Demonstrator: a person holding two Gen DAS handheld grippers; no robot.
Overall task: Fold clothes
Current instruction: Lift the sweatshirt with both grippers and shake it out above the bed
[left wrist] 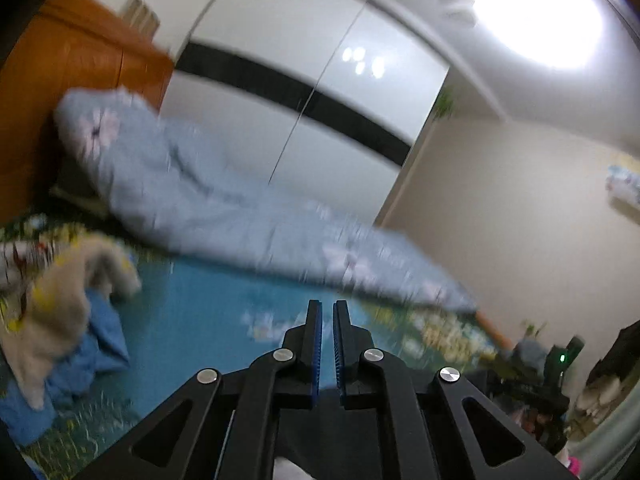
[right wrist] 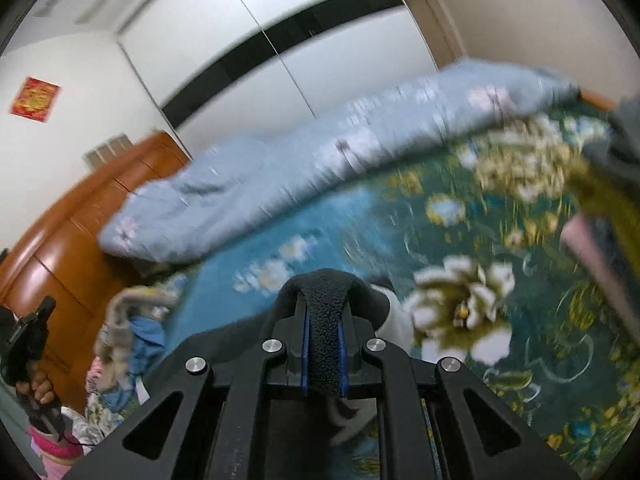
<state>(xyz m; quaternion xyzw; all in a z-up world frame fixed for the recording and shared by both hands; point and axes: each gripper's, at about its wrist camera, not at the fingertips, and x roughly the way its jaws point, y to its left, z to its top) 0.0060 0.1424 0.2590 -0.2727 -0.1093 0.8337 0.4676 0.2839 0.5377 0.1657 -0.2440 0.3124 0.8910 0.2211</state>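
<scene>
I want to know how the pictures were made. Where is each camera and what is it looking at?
Left wrist: behind the empty, shut left tongs, facing the blue quilt and white wardrobe.
Right wrist: behind the right tongs, pinching dark fleece cloth; the hand on the other tool shows.
Both see quilt, wardrobe and flowered bedspread.

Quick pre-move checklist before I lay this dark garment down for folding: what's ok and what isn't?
1. Right gripper shut on the dark fleece garment: ok.
2. Left gripper shut with nothing between its jaws, so no second grip on the garment: not ok.
3. Bare floral bedspread ahead of the right gripper for laying it down: ok.
4. Light blue quilt bunched along the far edge, apart from that spot: ok.
5. Pile of unfolded clothes sits off to the left gripper's left side: ok.
6. How the garment hangs below the jaws: cannot tell.
</scene>
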